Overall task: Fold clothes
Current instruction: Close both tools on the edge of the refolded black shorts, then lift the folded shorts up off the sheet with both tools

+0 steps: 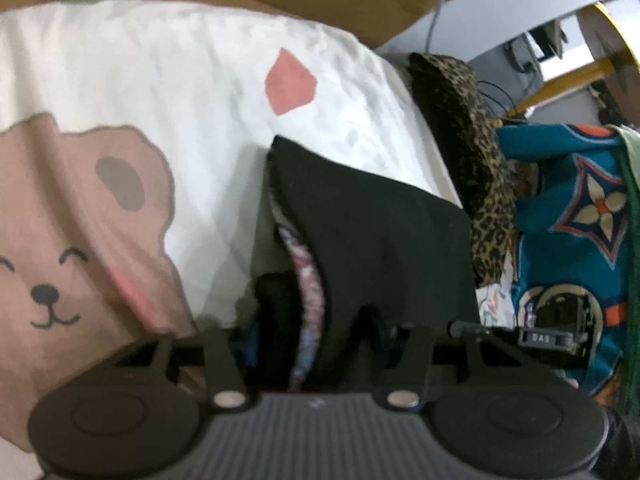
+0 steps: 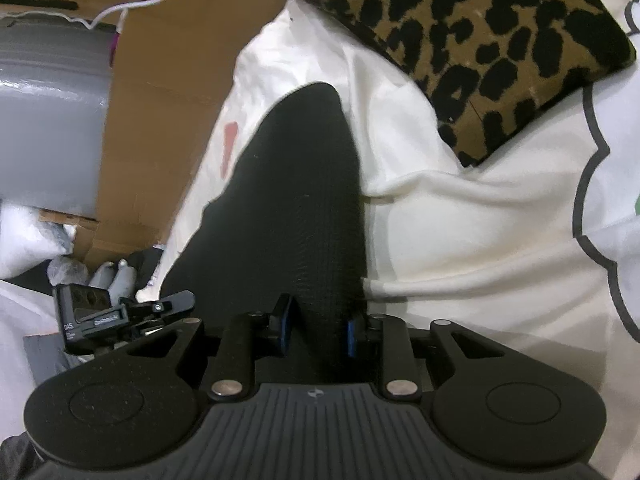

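A black garment (image 1: 372, 232) with a flowery lining along its edge lies on a white bed sheet (image 1: 168, 92) printed with a brown bear. In the left wrist view my left gripper (image 1: 324, 312) straddles the garment's near edge. Its left finger sits beside the lining and black cloth drapes over the right finger. The fingers stand well apart and the picture is blurred there. In the right wrist view the same black garment (image 2: 288, 200), ribbed, runs away from me over the sheet (image 2: 460, 220). My right gripper (image 2: 319, 328) is shut on its near end, blue pads (image 2: 285, 322) pressing both sides.
A leopard-print cushion (image 2: 472, 40) lies just beyond the garment, also seen as the leopard-print cushion (image 1: 476, 152) on its right. A teal patterned cloth (image 1: 568, 208) is further right. Brown cardboard (image 2: 168, 92), a grey bin (image 2: 48, 120) and a white cable (image 2: 132, 4) lie off the bed's left.
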The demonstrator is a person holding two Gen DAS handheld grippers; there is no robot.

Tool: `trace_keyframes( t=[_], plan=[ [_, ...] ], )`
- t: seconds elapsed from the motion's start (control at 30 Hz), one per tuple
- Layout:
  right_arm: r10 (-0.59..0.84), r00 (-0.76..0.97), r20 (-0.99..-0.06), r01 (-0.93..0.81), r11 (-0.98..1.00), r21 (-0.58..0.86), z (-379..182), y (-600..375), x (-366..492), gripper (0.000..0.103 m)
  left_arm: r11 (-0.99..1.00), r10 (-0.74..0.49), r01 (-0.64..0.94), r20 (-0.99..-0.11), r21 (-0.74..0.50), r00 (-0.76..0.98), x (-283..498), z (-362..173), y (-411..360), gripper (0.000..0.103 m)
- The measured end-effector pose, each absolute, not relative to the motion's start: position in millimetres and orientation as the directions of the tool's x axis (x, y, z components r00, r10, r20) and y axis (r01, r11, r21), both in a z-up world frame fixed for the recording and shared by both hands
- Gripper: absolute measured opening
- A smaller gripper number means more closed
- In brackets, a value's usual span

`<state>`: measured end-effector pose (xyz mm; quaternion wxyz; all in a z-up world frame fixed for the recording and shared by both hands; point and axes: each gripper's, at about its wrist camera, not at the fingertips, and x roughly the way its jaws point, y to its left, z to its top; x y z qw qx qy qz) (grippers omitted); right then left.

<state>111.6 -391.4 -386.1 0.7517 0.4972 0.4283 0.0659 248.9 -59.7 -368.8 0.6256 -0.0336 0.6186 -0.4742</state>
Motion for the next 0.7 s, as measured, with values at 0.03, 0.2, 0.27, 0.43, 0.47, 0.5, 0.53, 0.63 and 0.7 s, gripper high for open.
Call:
trace_keyframes(
  t=[0.03, 0.2, 0.27, 0.43, 0.47, 0.5, 0.53, 0.63, 0.7],
  plan=[
    [0.528, 0.627, -0.573, 0.322, 0.494, 0.808, -385.6, -391.3, 110.7, 0.027, 0.548, -0.637, 0.545, -0.739, -0.634, -0.219, 250.2, -369.4, -58.5, 0.049],
    [0.547, 0.607, -0.576, 0.308, 0.506, 0.805, -387.8, -387.8, 113.1, 0.039, 0.557, -0.633, 0.515, -0.735, -0.651, -0.245, 252.8, -376.7, -61.6, 0.071],
    [0.554, 0.608, -0.569, 0.305, 0.499, 0.811, -388.0, -387.8, 115.0, 0.041, 0.551, -0.635, 0.511, -0.729, -0.660, -0.257, 251.6, -379.0, -66.3, 0.081],
    [0.567, 0.596, -0.569, 0.301, 0.500, 0.812, -389.6, -386.8, 121.2, 0.041, 0.506, -0.620, 0.578, -0.736, -0.640, -0.271, 243.3, -380.1, -80.9, 0.084],
    [0.567, 0.594, -0.570, 0.299, 0.502, 0.812, -389.5, -386.5, 122.0, 0.041, 0.501, -0.616, 0.591, -0.740, -0.632, -0.270, 242.6, -379.5, -81.5, 0.079],
    [0.567, 0.594, -0.570, 0.296, 0.505, 0.811, -389.1, -385.9, 122.5, 0.041, 0.496, -0.610, 0.603, -0.745, -0.625, -0.270, 242.1, -379.1, -82.1, 0.076],
    [0.566, 0.594, -0.572, 0.294, 0.509, 0.809, -388.7, -385.4, 122.8, 0.038, 0.494, -0.602, 0.613, -0.751, -0.616, -0.270, 241.9, -378.1, -81.3, 0.068],
    [0.557, 0.589, -0.585, 0.290, 0.529, 0.797, -386.4, -383.4, 122.9, 0.018, 0.492, -0.589, 0.627, -0.761, -0.605, -0.272, 244.8, -374.7, -76.5, 0.045],
    [0.553, 0.586, -0.593, 0.282, 0.547, 0.788, -383.9, -381.7, 123.1, 0.010, 0.485, -0.596, 0.634, -0.758, -0.603, -0.265, 245.0, -369.4, -73.1, 0.039]
  ],
)
